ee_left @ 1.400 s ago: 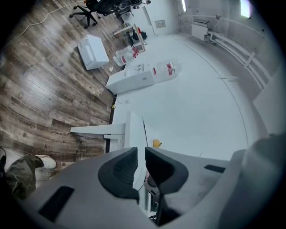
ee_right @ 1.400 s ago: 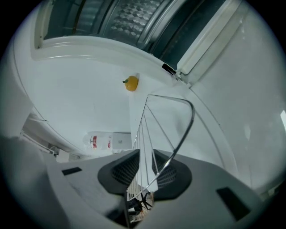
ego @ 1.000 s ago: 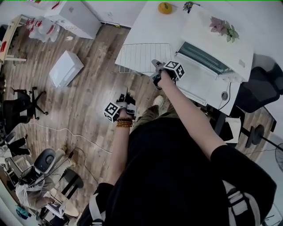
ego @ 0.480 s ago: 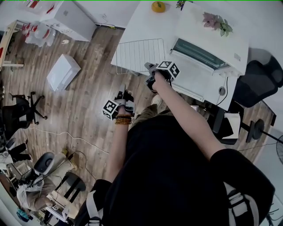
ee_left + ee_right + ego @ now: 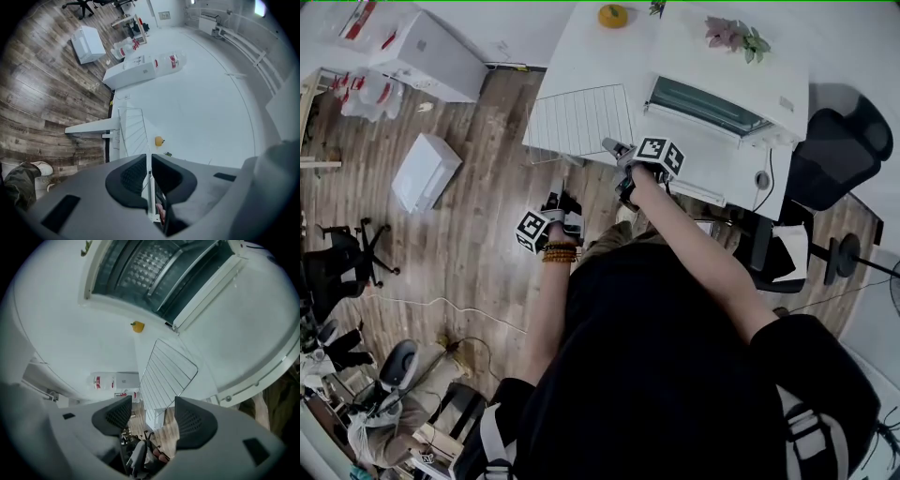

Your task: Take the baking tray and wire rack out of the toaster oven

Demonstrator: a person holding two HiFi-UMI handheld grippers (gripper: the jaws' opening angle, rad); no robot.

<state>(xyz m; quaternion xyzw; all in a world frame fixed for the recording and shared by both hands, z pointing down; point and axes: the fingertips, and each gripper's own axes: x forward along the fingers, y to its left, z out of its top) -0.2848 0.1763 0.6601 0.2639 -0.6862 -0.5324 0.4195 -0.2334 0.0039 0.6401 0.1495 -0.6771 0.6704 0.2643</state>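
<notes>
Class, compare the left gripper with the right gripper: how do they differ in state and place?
The left gripper has its jaws together; the right gripper has them apart. The left gripper hangs over the floor; the right gripper is at the edge of the table, by the wire rack. Both hold nothing.

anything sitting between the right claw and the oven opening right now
Nothing visible does. The toaster oven's door is folded down and its opening has nothing in front of it. The wire rack lies on the table beside the oven, off that path. The right claw is open and empty.
</notes>
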